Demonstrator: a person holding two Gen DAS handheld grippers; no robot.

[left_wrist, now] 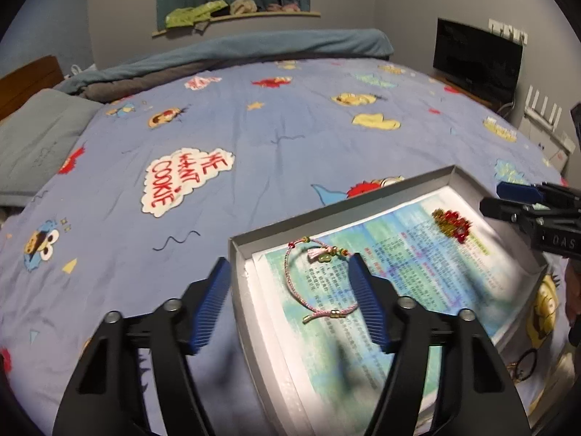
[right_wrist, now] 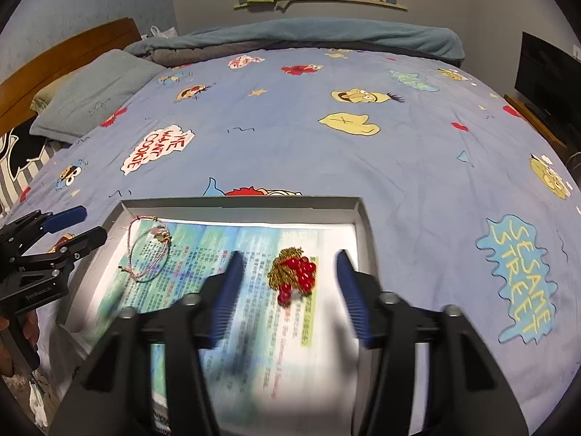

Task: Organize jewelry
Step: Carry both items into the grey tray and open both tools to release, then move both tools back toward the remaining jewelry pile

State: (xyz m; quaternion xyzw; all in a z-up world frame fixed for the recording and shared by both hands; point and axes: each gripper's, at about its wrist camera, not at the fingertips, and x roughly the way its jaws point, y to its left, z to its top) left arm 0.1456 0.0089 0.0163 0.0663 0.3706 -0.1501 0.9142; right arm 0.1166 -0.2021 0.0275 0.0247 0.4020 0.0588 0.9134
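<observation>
A shallow grey box (right_wrist: 357, 218) sits on a bed covered by a blue cartoon-print sheet (right_wrist: 290, 138), and a printed paper sheet (right_wrist: 254, 327) lines its floor. Two pieces of jewelry lie loose on that paper, well apart.

A pink braided bracelet (left_wrist: 316, 283) rests near the box's far left corner, lying as an open loop with its long axis running from the far wall toward the near edge. The left gripper (left_wrist: 294, 305) hangs above it with jaws spread and nothing between the pads; one pad is outside the box's left wall, the other over the loop's right side.

A red-bead and gold-chain cluster (right_wrist: 293, 272) lies toward the box's right wall, a compact heap with no clear long axis. The right gripper (right_wrist: 288, 298) hovers directly over it, jaws wide and empty, the cluster centred between the pads.

Each hand is nearest its own piece, so neither needs to cross. No other jewelry inside the box is visible.
</observation>
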